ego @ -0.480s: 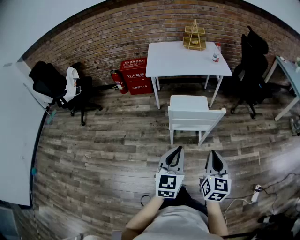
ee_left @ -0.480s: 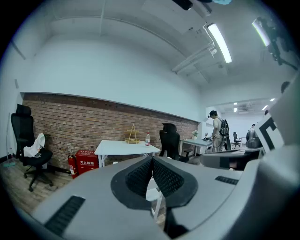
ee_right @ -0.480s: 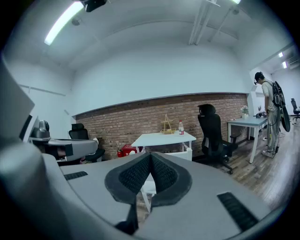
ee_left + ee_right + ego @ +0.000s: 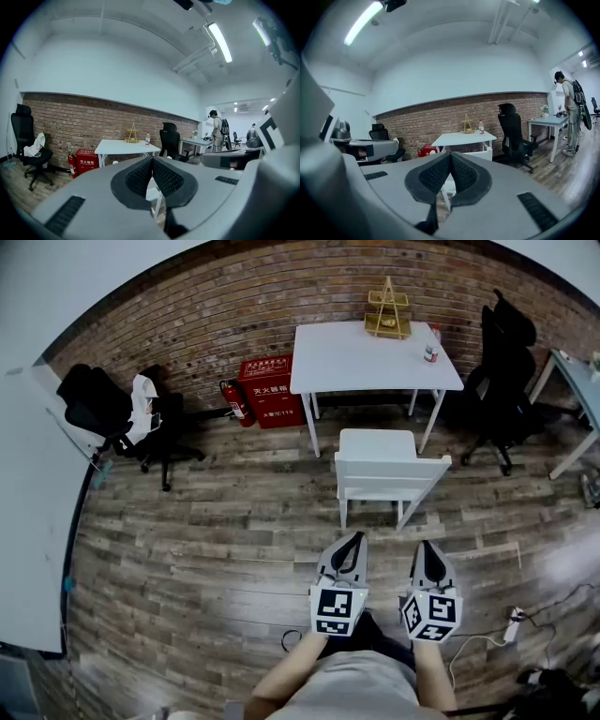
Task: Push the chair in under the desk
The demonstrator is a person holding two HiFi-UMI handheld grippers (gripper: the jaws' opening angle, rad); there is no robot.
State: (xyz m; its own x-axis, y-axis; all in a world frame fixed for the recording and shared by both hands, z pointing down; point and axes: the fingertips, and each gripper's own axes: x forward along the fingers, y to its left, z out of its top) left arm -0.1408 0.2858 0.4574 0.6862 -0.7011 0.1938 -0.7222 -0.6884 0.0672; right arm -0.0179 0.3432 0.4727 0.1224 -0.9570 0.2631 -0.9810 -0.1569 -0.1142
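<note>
The head view shows the whole layout from above. The white chair (image 4: 386, 470) stands on the wooden floor (image 4: 216, 549), out in front of the white desk (image 4: 373, 357), with its backrest facing the person and its seat facing the desk. On the desk are a gold rack (image 4: 389, 315) and a bottle (image 4: 432, 345). A red box (image 4: 270, 390) and a fire extinguisher (image 4: 236, 401) sit by the brick wall (image 4: 187, 324). Black office chairs stand to the left (image 4: 122, 418) and to the right (image 4: 502, 381).

Only the gripper views show the ceiling lights (image 4: 220, 42) and a person (image 4: 571, 112) standing by another desk far to the right. In those views the white chair is mostly hidden behind the jaws, and only a pale leg and a bit of the seat show below the tips.

The left gripper (image 4: 354, 540) and right gripper (image 4: 427, 547) are held side by side, low in front of the person. Both have their fingers (image 4: 140, 178) pressed together at the tips, with nothing between them. The chair is ahead of both grippers, clear of them, and neither touches it.
</note>
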